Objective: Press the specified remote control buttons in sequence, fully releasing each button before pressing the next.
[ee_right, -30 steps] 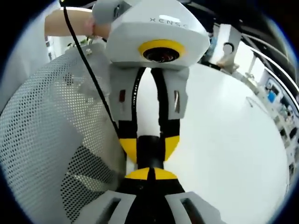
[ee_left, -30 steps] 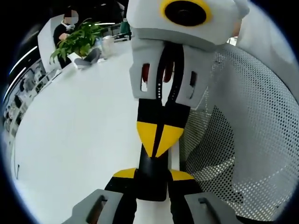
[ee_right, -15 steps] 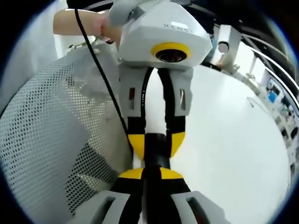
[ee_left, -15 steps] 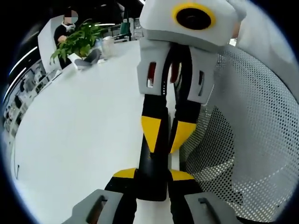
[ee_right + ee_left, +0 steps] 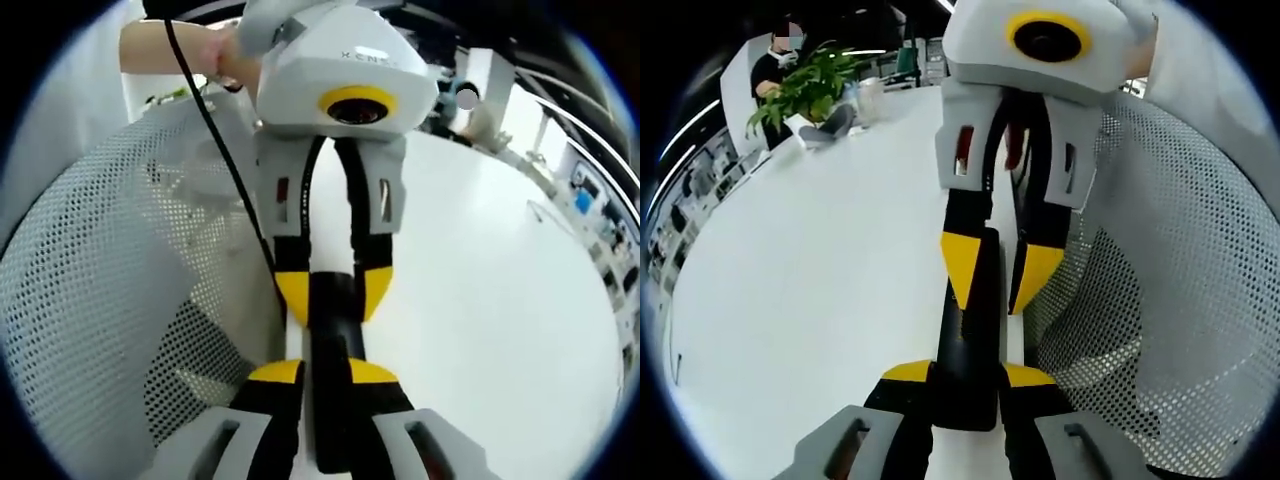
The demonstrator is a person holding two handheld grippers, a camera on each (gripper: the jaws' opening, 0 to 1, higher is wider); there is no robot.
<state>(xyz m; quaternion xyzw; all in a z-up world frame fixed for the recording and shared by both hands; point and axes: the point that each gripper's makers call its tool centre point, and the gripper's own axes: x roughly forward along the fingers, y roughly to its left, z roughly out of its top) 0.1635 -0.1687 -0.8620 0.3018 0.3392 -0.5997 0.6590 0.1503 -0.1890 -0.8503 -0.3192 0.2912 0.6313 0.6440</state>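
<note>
Left gripper view: the left gripper, grey-bodied with black jaws capped in yellow, has its jaws closed on the near end of a long, slim black remote control with a smooth matt surface. The remote runs forward over a glossy white table. Its far end lies between the yellow-tipped jaws of the right gripper, which comes in from the top, a white moulded body above grey slotted jaw arms. Those jaws stand parted, one tip on each side of the remote's black body. To the right is a white perforated mesh basket, curved, with fine round holes. At the far table edge stands a leafy green plant, and a seated person in dark clothing is behind it.

Right gripper view: the right gripper shows its own yellow-capped jaws either side of the remote control, apart from each other; whether they touch its sides cannot be told. The left gripper faces in from above, clamped on the remote's far end. A thin black cable runs down across the mesh basket from a hand at the top.
</note>
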